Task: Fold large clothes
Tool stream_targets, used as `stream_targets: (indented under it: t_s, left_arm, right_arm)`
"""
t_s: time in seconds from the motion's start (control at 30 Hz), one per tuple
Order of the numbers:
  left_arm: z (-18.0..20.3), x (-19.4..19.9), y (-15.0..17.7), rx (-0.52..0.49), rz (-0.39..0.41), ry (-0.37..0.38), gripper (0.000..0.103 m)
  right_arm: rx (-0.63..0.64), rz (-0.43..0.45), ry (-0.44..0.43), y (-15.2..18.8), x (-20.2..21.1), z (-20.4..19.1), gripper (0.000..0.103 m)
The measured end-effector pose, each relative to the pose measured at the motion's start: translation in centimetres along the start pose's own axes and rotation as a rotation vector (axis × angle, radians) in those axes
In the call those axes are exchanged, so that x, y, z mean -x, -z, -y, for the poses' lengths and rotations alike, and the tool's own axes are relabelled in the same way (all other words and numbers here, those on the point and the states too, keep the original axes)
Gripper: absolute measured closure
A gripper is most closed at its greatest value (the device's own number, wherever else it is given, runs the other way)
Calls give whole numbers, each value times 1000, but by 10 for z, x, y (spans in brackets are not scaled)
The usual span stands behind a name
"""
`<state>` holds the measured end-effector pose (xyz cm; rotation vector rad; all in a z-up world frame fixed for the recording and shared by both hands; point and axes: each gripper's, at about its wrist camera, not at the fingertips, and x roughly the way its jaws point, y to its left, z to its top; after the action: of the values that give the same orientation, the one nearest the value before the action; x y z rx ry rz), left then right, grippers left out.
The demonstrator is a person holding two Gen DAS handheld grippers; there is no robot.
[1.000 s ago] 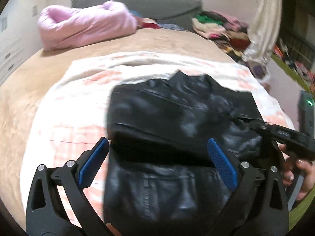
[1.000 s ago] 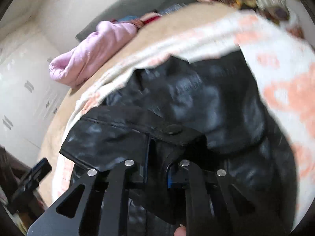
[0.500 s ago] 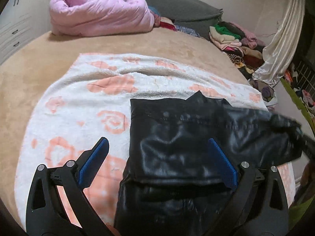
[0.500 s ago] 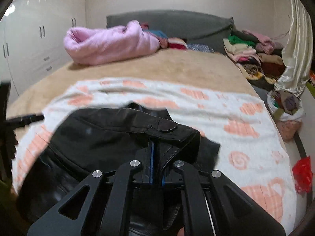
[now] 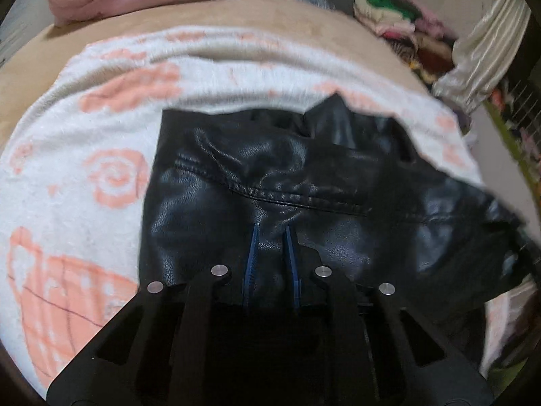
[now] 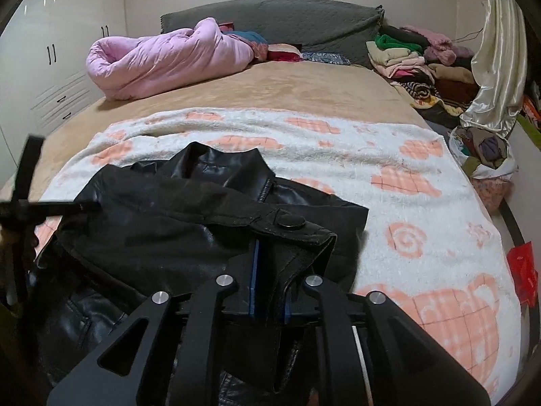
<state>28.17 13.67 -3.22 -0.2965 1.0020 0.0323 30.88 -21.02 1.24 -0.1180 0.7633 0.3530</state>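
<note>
Left wrist view: left gripper point(image 5: 270, 233) now pinched on a ridge of the black leather jacket point(image 5: 304, 176); blue pads drawn nearly together with a fold of leather between them; half a second ago the same tongs stood wide apart above the garment, so the grab is fresh. Jacket lies on the white-and-peach blanket point(image 5: 101, 135) spread over the tan bed point(image 5: 236, 13); collar end points toward the headboard; a stitched seam runs across just beyond the fingertips. Right side of the garment trails off toward the bed edge, blurred.

Right wrist view: right gripper point(image 6: 268, 264) clamped on a thick hem tab carrying a snap button point(image 6: 290, 220); pads close with leather sandwiched; this hold matches the earlier frames, unchanged. The left tool shows as a dark bar at the far left, resting against the jacket's other side. Pink duvet point(image 6: 162, 57) bunched near the grey headboard point(image 6: 270, 20); clothes pile point(image 6: 416, 61) at the far right corner; both well apart from the jacket.

Reading: both tongs now have leather, one each side of the near portion; that looks like the set-up for carrying this part over toward the collar. Fold appears partly done, bottom already doubled. Leather is heavy and slick; likely to slide from a shallow pinch if lifted fast.
</note>
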Motion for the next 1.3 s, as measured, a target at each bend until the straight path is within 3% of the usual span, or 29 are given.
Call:
stream_targets:
  t_s: [0.1,0.2,0.27,0.3,0.33,0.43,0.5,0.6,0.77,0.83,0.97,1.07,1.1,1.17,1.3]
  left_arm:
    - [3,-12,8,-36,-1,-36,94]
    - [4,-11,9,-54,0,-47,94]
    - [3,-11,9,-57,2,-48,94]
    - [3,-10,9,-60,5,-49,94]
    - [3,-10,9,-63,7,-49,94]
    - [3,-9,9,-66,12,-51,94]
    - [4,-9,9,-66,14,-51,94]
    - [3,-9,9,-66,15,-49,94]
    - [5,-8,9,-69,15,-51,94]
    - [6,-7,10,-74,17,-51,94]
    - [6,-6,10,-75,19,-50,94]
    - [12,4,9,-106,49,-66,93]
    - [14,10,10,-110,58,-59,90]
    - [18,21,14,-106,72,-41,69]
    - [34,37,28,-153,94,-28,64]
  right_arm:
    - [14,-33,45,1,-9,-1,81]
    - [-32,-99,47,8,-17,6,63]
    - [-127,-66,44,11,-8,16,52]
    - [-183,-17,69,11,1,21,38]
    - [-220,30,89,11,8,24,36]
    - [-245,81,80,4,13,18,36]
    - [-198,50,47,-2,1,4,39]
    - [-78,-2,66,-8,-24,-25,41]
    - [-70,-233,131,6,-90,-29,45]
    - [-99,-257,120,14,-103,-25,45]
    - [-72,-236,120,15,-99,-31,43]
    - [-110,-146,57,10,-63,-28,43]
    - [-117,-123,41,10,-52,-27,42]
    - [-118,-87,22,12,-32,-28,38]
    - [-97,-61,11,22,-10,-33,37]
